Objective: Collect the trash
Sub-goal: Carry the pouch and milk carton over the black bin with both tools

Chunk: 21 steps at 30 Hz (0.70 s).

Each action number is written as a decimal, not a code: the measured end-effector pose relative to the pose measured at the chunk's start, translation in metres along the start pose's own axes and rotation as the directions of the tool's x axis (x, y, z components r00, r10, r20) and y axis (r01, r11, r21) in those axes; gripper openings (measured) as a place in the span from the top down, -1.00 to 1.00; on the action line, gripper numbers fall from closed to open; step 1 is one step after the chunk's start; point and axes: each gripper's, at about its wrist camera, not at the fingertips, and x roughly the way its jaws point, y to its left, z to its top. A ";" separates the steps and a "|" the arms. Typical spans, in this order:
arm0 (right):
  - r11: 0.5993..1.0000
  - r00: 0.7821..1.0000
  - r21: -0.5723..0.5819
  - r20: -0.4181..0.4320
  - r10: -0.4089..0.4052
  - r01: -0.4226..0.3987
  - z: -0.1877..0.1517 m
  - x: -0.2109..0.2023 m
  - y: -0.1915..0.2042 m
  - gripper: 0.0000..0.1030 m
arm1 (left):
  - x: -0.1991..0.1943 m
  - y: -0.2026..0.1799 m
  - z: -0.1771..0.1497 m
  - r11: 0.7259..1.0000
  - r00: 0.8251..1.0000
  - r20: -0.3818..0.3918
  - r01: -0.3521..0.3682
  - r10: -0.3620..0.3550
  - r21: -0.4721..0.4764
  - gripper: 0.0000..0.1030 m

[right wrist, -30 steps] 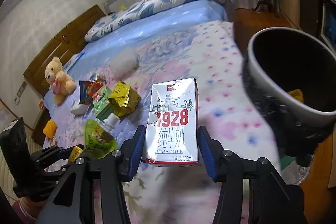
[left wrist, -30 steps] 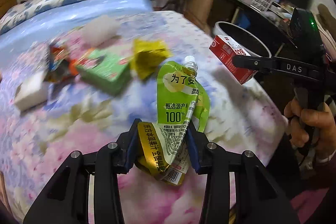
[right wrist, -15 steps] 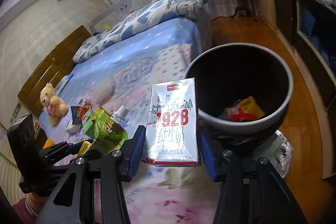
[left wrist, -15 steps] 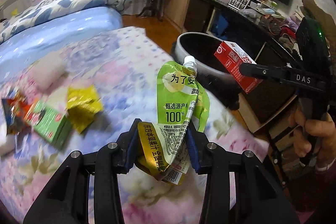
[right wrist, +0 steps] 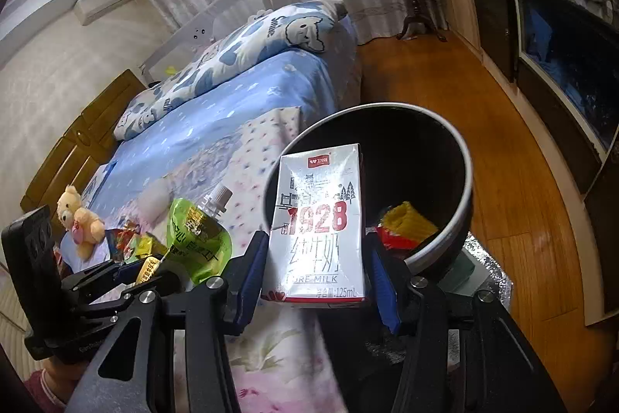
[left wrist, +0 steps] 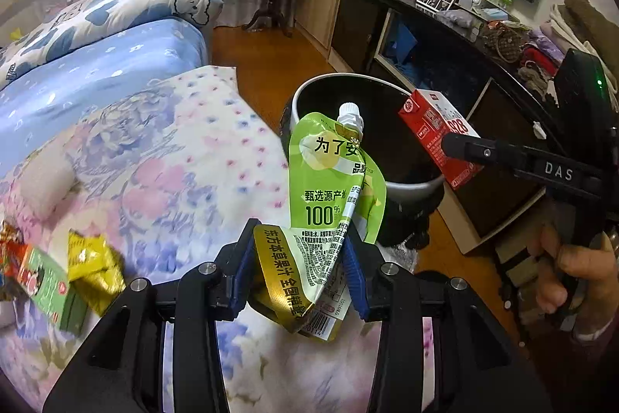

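My left gripper is shut on a green juice pouch with a white cap, held upright above the bed's edge, near the black trash bin. My right gripper is shut on a small milk carton marked 1928, held over the bin's near rim. The carton shows red in the left wrist view, above the bin's right side. The pouch shows at the left in the right wrist view. Red and yellow trash lies inside the bin.
On the floral bedspread lie a yellow wrapper, a green box and a white wad. A teddy bear sits further up the bed. A dark cabinet with clutter stands behind the bin on the wooden floor.
Both grippers have swung right from the bed toward the bin, each still holding its item. The carton now hangs over the bin's rim and the pouch is close beside the bin.
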 end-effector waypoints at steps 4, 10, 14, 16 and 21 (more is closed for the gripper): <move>1.000 1.000 0.015 -0.001 -0.004 0.004 0.005 0.001 -0.012 0.01 | 0.011 -0.007 0.014 1.000 1.000 0.003 -0.007 0.007 0.009 0.24; 1.000 1.000 0.027 -0.016 -0.007 0.007 0.013 0.002 -0.024 0.01 | 0.026 -0.013 0.037 1.000 1.000 0.006 -0.001 0.001 0.010 0.24; 0.999 1.000 0.034 -0.021 -0.008 0.009 0.021 0.004 -0.032 0.01 | 0.040 -0.018 0.051 1.000 1.000 -0.004 -0.001 0.001 0.018 0.24; 0.999 1.000 0.035 -0.025 -0.014 0.015 0.024 0.006 -0.035 0.01 | 0.047 -0.020 0.057 1.000 1.000 -0.009 -0.003 0.003 0.019 0.24; 0.999 0.999 0.031 -0.033 -0.025 0.026 0.031 0.009 -0.040 0.01 | 0.060 -0.025 0.066 1.000 1.000 -0.023 -0.002 0.002 0.022 0.24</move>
